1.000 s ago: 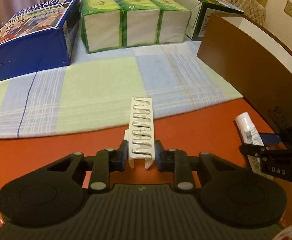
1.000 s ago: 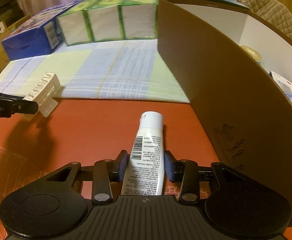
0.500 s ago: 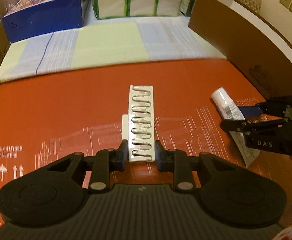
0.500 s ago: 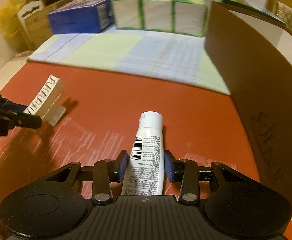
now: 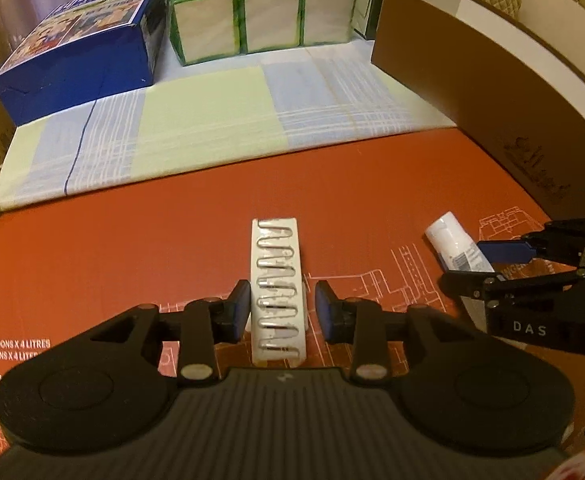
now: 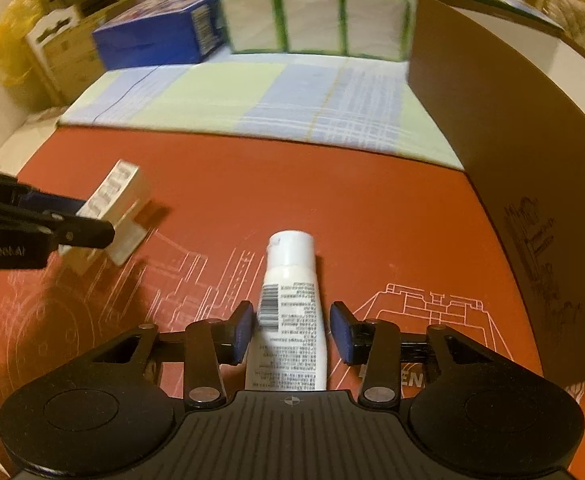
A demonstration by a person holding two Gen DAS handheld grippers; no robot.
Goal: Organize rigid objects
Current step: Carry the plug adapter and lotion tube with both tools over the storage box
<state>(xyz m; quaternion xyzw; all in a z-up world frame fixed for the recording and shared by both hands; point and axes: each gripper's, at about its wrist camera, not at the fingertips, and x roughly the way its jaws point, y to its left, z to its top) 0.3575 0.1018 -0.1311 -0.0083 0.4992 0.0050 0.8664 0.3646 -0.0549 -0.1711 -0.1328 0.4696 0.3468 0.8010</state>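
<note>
The left hand-held gripper [image 5: 281,311] stands released, its blue pads just clear of the white clip strip [image 5: 278,290] lying between them on the red board [image 5: 132,248]; the right hand-held gripper [image 6: 291,330] is likewise released, the left pad at the tube's edge and the right pad apart from the white tube [image 6: 288,312], which lies on the board with its cap pointing away; right of the tube rises a brown box wall [image 6: 492,152]; beyond the board a checked cloth [image 5: 212,120]; farther off a blue box [image 5: 80,48] and green packs [image 5: 260,16].
</note>
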